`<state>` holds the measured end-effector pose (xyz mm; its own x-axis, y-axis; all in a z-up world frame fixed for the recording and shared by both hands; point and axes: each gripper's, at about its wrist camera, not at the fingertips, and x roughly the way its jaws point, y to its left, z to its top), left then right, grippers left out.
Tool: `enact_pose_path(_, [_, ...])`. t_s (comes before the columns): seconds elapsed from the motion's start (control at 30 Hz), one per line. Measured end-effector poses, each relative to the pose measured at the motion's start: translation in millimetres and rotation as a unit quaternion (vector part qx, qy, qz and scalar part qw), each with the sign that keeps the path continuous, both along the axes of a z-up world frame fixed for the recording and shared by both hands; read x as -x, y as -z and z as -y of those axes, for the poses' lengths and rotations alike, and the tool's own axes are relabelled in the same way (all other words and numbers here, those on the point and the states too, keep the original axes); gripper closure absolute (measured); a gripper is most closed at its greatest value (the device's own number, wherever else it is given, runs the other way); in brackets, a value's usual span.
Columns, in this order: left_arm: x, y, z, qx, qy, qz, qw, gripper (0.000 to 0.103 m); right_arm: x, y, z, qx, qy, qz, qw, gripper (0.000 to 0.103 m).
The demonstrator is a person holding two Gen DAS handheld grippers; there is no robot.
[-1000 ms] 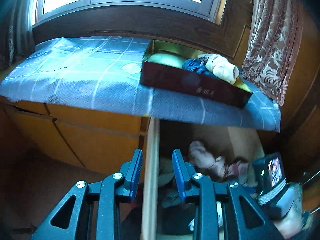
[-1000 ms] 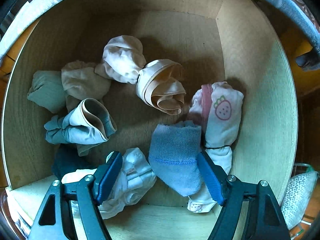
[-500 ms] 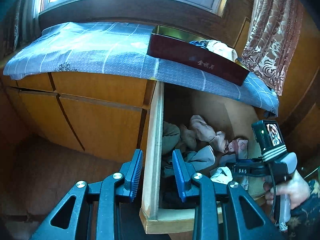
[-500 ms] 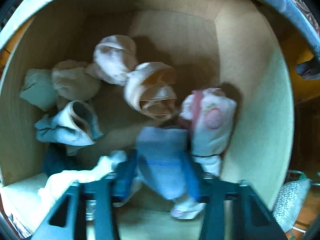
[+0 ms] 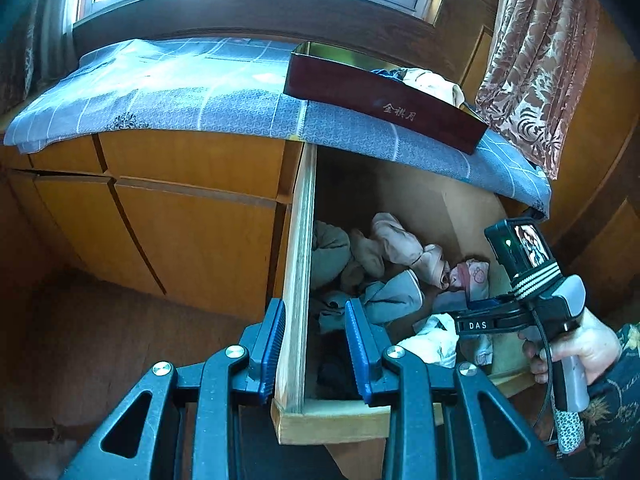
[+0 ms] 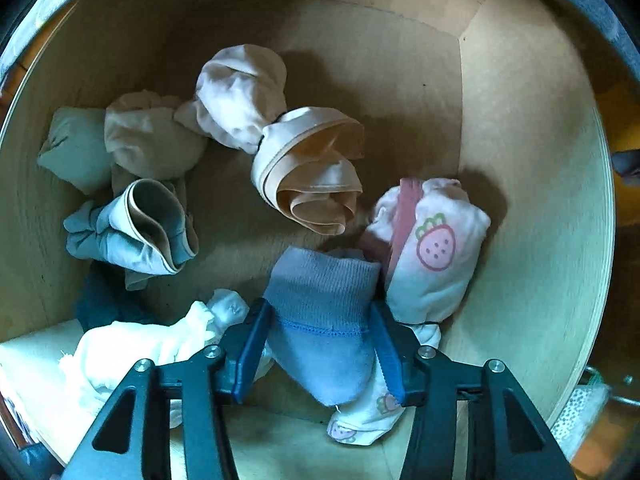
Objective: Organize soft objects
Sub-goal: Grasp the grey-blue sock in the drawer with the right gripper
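Drawer (image 6: 532,240) holding eight soft bundles: right gripper (image 6: 320,344), jaws just reopening slightly, pinches one blue sock (image 6: 320,320) (front middle); left gripper (image 5: 314,354) straddles the drawer's side wall, unclenched.

The drawer (image 6: 532,240) is crowded with rolled socks (image 6: 312,176) along its left, front and right; bare floor lies open toward its back wall.

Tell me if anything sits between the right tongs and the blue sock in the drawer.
Nothing visible does. The blue sock already sits between the jaws of the right tongs, which have just been opening. The strawberry-print bundle lies against the sock's right side, outside the jaws.
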<state>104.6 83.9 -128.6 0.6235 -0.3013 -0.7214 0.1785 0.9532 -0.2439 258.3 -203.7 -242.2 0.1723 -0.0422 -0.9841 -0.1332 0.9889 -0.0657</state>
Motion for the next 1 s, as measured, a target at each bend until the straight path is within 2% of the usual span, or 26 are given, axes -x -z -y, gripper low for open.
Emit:
enact_pose_path(0.1, [7.7,3.0,1.8,-0.001,0.005,0.000,1.0000,0.073,8.6,-3.9,-9.7,0.006,-0.012,0.009,1.000,0.060])
enact_pose_path(0.23, [14.9,8.7,7.5,-0.006,0.020,-0.004,0.9998,0.073,18.7,-12.6,-13.3,0.003,-0.019,0.034,0.999,0.080])
enact_pose_path(0.4, [16.4,13.4,12.6,-0.003,0.028,-0.011,0.9995,0.073,26.5,-14.6,-3.9,-0.019,-0.020,0.036,0.999,0.082])
enact_pose_path(0.43, [16.6,14.0,12.9,-0.001,0.027,-0.012,0.9996,0.073,26.5,-13.6,-2.7,-0.023,-0.021,0.030,0.999,0.081])
enact_pose_path(0.5, [17.2,14.1,13.7,0.002,0.028,-0.012,0.9995,0.073,24.4,-14.3,-1.6,-0.038,-0.020,0.019,0.999,0.070])
enact_pose_path(0.57, [18.2,14.0,14.5,0.000,0.028,-0.010,0.9995,0.073,20.6,-12.8,-6.3,-0.034,-0.029,0.008,0.999,0.058])
enact_pose_path(0.67, [18.8,14.6,14.4,0.003,0.027,-0.012,0.9996,0.073,12.3,-5.7,-13.9,-0.016,-0.043,-0.011,0.999,0.050])
enact_pose_path(0.73, [19.3,15.4,14.3,0.003,0.029,-0.012,0.9995,0.073,9.8,-1.6,-19.5,-0.013,-0.057,-0.024,0.998,0.041])
enact_pose_path(0.87, [20.2,15.8,13.9,0.001,0.032,-0.012,0.9994,0.073,8.5,2.8,-29.6,0.020,-0.086,-0.024,0.996,0.056])
enact_pose_path(0.9, [20.3,15.9,13.9,0.000,0.032,-0.011,0.9994,0.073,10.3,0.7,-31.2,0.023,-0.091,-0.019,0.995,0.059])
enact_pose_path(0.97, [18.9,16.8,12.9,0.003,0.033,-0.015,0.9993,0.073,13.9,-5.5,-30.9,0.020,-0.089,-0.009,0.996,0.072])
enact_pose_path(1.0, [18.4,17.3,12.7,0.004,0.033,-0.016,0.9993,0.073,17.5,-11.7,-31.5,0.019,-0.089,0.000,0.996,0.074])
